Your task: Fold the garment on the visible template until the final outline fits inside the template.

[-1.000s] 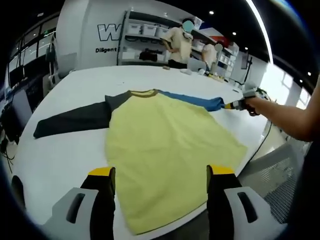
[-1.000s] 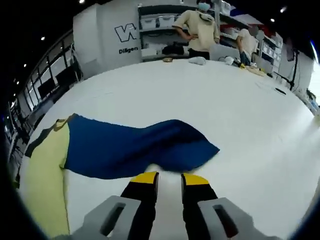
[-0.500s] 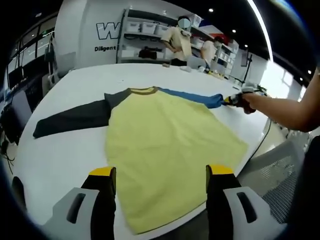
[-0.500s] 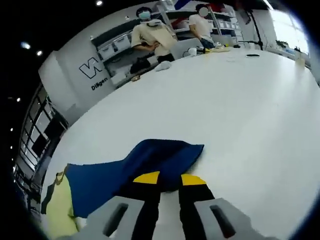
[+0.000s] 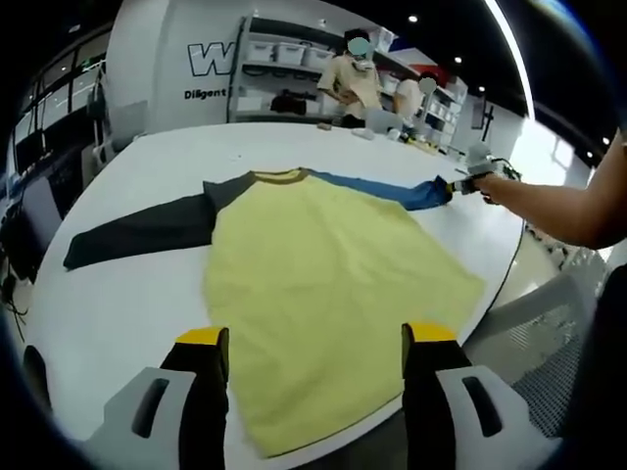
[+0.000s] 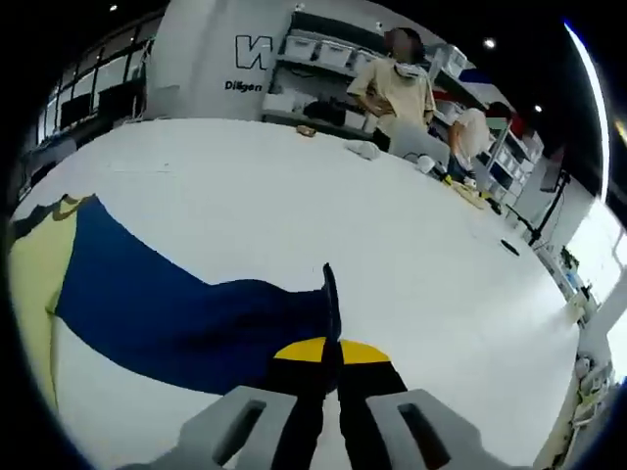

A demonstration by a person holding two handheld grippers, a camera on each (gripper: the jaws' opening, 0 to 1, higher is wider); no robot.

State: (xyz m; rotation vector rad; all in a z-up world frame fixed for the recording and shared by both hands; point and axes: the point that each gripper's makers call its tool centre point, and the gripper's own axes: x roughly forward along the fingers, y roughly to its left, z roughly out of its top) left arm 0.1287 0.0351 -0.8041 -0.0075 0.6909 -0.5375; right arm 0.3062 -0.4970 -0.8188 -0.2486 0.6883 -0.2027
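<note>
A shirt with a yellow body (image 5: 323, 294) lies flat on the white table (image 5: 127, 313). Its dark grey sleeve (image 5: 137, 235) stretches left and its blue sleeve (image 5: 382, 189) stretches right. My left gripper (image 5: 312, 343) hovers open above the shirt's near hem, nothing between its jaws. In the left gripper view a person's arm (image 5: 549, 211) holds my right gripper (image 5: 462, 183) at the blue sleeve's cuff. In the right gripper view the right gripper (image 6: 331, 351) is shut on the cuff of the blue sleeve (image 6: 186, 313), and a fold of cloth stands up between the jaws.
Two people (image 6: 397, 93) stand at the far side of the table by shelves of bins (image 5: 284, 59). Small items (image 6: 364, 149) lie on the far table. The table edge (image 5: 509, 274) curves close on the right, with a mesh chair (image 5: 549, 372) beyond it.
The right gripper has closed on the blue sleeve's cuff; before, its jaws stood slightly apart over the cuff. The sleeve now lies straighter. The left gripper has stayed put.
</note>
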